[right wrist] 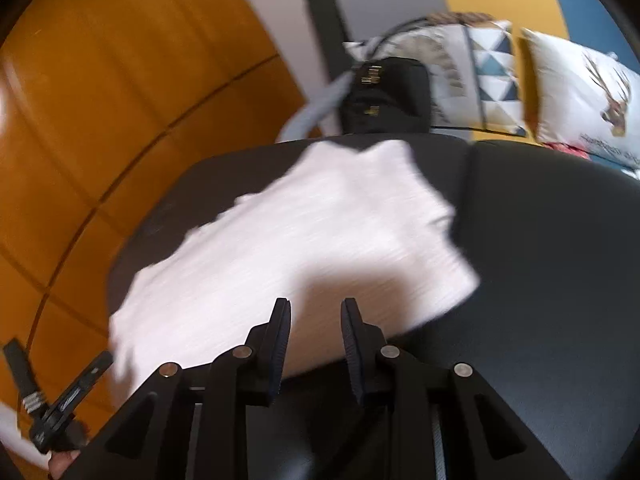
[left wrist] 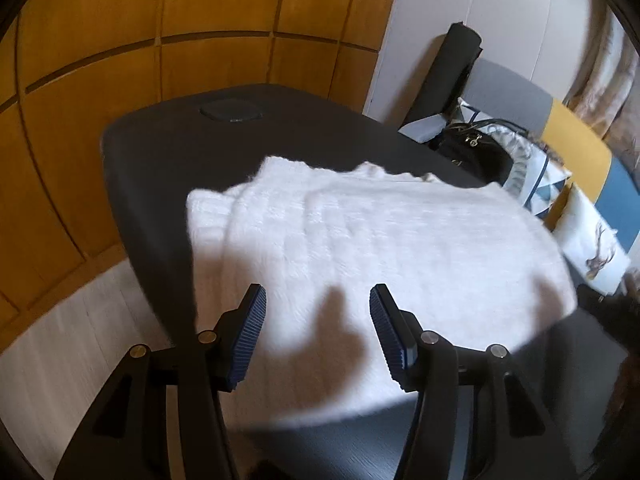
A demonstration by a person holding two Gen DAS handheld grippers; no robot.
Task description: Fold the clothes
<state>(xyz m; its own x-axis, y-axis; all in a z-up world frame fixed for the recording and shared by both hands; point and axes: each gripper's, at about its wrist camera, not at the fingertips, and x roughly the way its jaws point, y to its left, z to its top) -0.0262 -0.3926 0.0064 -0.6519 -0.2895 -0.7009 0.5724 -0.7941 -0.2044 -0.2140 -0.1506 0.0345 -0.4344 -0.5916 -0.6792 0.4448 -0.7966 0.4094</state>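
A white knitted garment (left wrist: 380, 232) lies folded and flat on the dark table (left wrist: 168, 148), with a narrower folded part at its left end. My left gripper (left wrist: 317, 296) hovers over the garment's near edge, open, with nothing between its blue pads (left wrist: 250, 336). In the right wrist view the same garment (right wrist: 304, 232) spreads diagonally across the table (right wrist: 540, 240). My right gripper (right wrist: 316, 306) sits above its near edge, fingers apart and empty. Both views are blurred.
A black bag (left wrist: 476, 152) and patterned cushions (right wrist: 580, 88) lie on a couch just beyond the table's far edge. Orange wooden wall panels (left wrist: 120, 40) stand to the left. A round inset (left wrist: 230, 112) marks the table's far end. A hand holds a black tool (right wrist: 60, 396) at lower left.
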